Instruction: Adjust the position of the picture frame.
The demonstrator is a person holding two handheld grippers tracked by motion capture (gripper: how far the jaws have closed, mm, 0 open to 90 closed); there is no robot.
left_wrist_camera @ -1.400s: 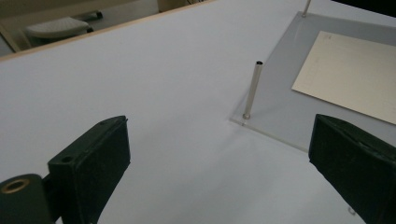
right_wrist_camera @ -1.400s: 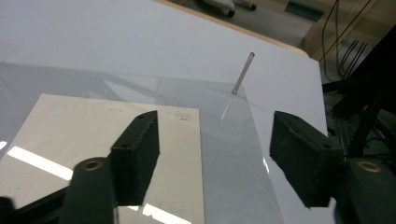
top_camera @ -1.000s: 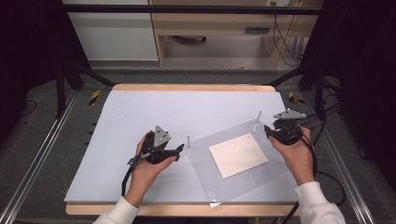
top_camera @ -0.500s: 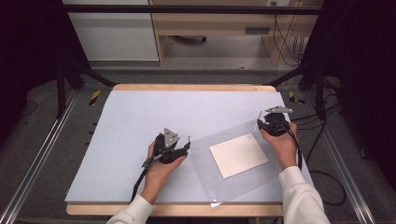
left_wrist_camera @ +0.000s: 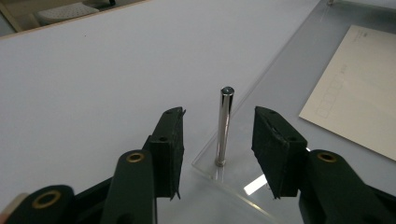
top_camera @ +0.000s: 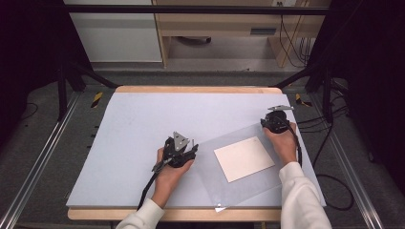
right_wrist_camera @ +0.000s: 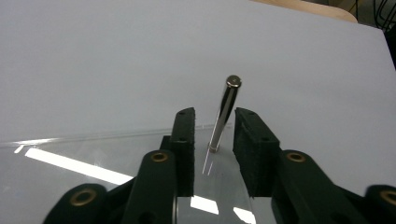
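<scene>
both claws have just been closing, still gapped: left claw (left_wrist_camera: 217,140) astride near slim upright steel pin (left_wrist_camera: 223,126) of clear acrylic sheet (top_camera: 248,186), right claw (right_wrist_camera: 214,140) astride far steel pin (right_wrist_camera: 224,114). centre each pin between the pads, clamp evenly, lift level.

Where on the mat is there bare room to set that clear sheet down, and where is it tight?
Free: the mat beyond and beside the left gripper, up to the far wooden edge. Crowded: the near right, where the clear sheet lies with the card. Each gripper straddles a corner pin; the right gripper at the far one.
</scene>
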